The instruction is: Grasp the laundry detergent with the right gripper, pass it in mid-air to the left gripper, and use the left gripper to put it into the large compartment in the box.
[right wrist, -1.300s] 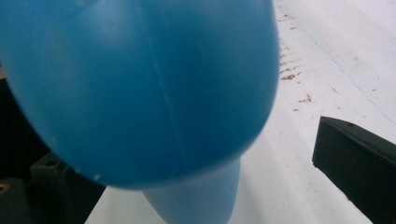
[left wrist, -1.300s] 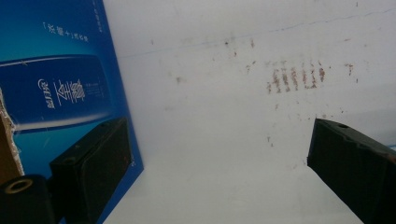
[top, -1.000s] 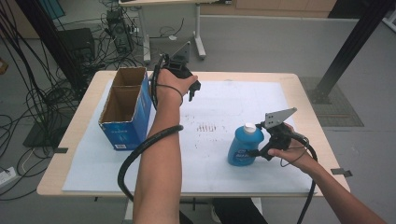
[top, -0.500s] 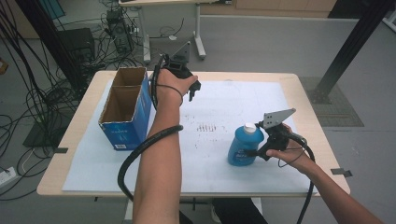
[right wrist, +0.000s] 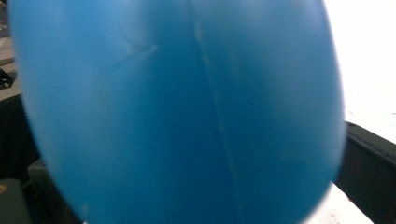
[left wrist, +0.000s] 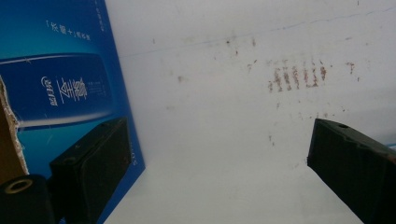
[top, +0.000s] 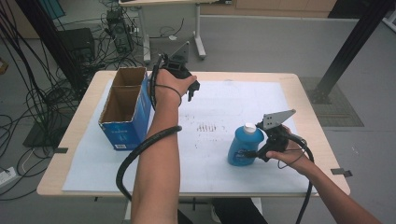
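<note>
A blue bottle point(top: 242, 145) with a white cap stands upright on the white sheet point(top: 219, 107), right of centre. My right gripper point(top: 254, 151) reaches it from the right with one jaw on each side of its body. In the right gripper view the bottle point(right wrist: 177, 112) bulges close between the dark jaws, which stand wide apart. My left gripper point(top: 190, 88) hovers open near the table's back, beside the blue cardboard box point(top: 125, 108). In the left gripper view the box's printed side point(left wrist: 60, 88) lies at the left, with bare sheet between the jaws.
The open-topped box has two compartments and sits at the left of the wooden table point(top: 308, 121). Brown smudges point(top: 208, 127) mark the sheet's middle. Cables trail from both grippers. Beyond the table are floor cables, a black post and another desk's legs.
My right gripper has slid a little left, bringing its jaws further around the blue bottle. The left gripper and the box have stayed where they were.
</note>
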`<control>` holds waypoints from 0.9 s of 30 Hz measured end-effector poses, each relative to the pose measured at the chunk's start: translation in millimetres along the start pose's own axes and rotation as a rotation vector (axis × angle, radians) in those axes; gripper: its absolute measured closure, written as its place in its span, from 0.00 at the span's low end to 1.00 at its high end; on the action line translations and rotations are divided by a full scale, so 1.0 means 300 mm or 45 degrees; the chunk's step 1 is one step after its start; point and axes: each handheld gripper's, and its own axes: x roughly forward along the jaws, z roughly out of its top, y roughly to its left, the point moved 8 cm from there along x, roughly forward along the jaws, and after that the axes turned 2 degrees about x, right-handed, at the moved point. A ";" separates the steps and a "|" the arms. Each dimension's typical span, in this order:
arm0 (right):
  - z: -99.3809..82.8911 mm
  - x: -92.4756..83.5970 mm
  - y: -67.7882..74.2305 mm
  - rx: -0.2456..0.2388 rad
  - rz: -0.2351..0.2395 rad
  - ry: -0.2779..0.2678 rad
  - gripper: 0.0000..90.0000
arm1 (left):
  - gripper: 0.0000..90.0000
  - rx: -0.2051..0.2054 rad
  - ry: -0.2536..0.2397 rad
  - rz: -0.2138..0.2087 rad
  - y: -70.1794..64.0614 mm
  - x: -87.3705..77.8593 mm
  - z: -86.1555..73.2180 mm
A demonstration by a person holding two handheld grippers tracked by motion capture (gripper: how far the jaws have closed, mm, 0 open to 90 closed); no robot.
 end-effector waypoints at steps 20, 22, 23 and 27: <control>0.004 0.008 0.022 -0.014 0.049 -0.016 0.01 | 0.08 -0.003 -0.002 -0.001 0.002 -0.003 -0.003; 0.003 0.006 0.022 -0.012 0.050 -0.017 0.01 | 0.08 -0.005 -0.004 -0.002 0.001 -0.003 -0.002; 0.004 0.006 0.022 -0.012 0.050 -0.019 0.01 | 0.08 -0.006 -0.005 -0.004 0.000 -0.003 -0.002; 0.004 0.006 0.023 -0.013 0.053 -0.020 0.01 | 0.08 -0.003 -0.002 -0.004 0.000 -0.006 -0.002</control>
